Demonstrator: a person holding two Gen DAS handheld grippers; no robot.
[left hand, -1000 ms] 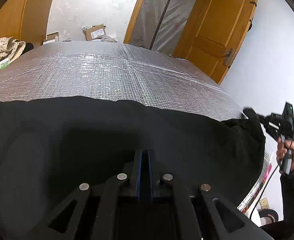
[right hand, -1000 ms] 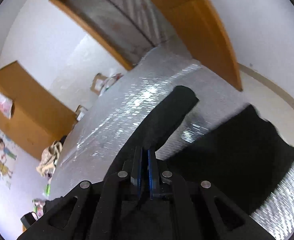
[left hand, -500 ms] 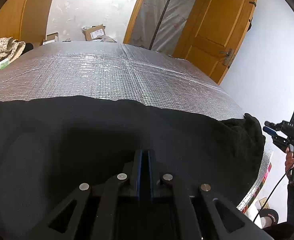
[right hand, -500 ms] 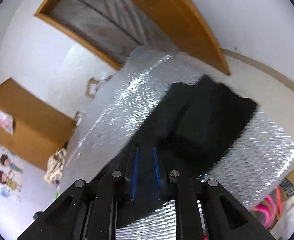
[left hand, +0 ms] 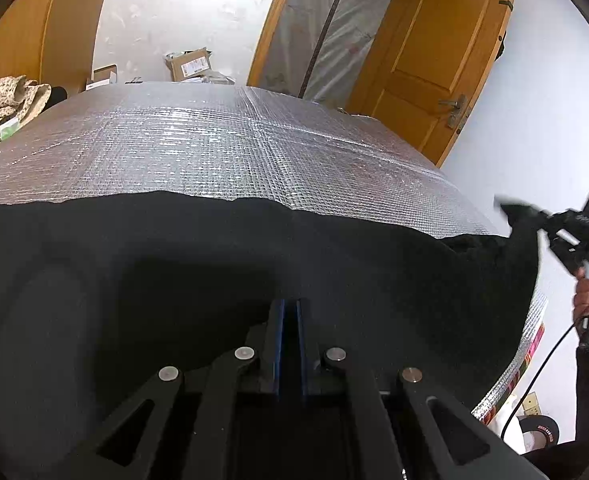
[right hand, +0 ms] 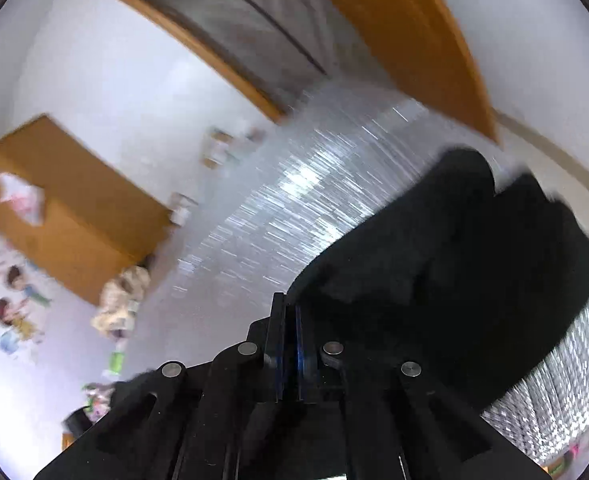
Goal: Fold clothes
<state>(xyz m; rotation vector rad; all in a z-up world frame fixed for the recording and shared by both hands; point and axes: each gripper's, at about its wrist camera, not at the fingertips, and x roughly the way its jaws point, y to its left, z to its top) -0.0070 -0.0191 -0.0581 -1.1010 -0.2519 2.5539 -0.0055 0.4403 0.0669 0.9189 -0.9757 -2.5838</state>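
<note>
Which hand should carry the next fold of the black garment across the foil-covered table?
Right. Its tongs are closing on the garment's far corner, lifted off the foil-covered table. The left tongs are shut, low on the black garment, anchoring that side.

black garment | spread flat on silver surface | right corner lifted

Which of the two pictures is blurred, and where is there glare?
Right wrist view: motion blur smears the foil cover into streaks; the black garment has soft edges. Left wrist view: sharp, with soft glare on the foil and fisheye bending of the door.
</note>
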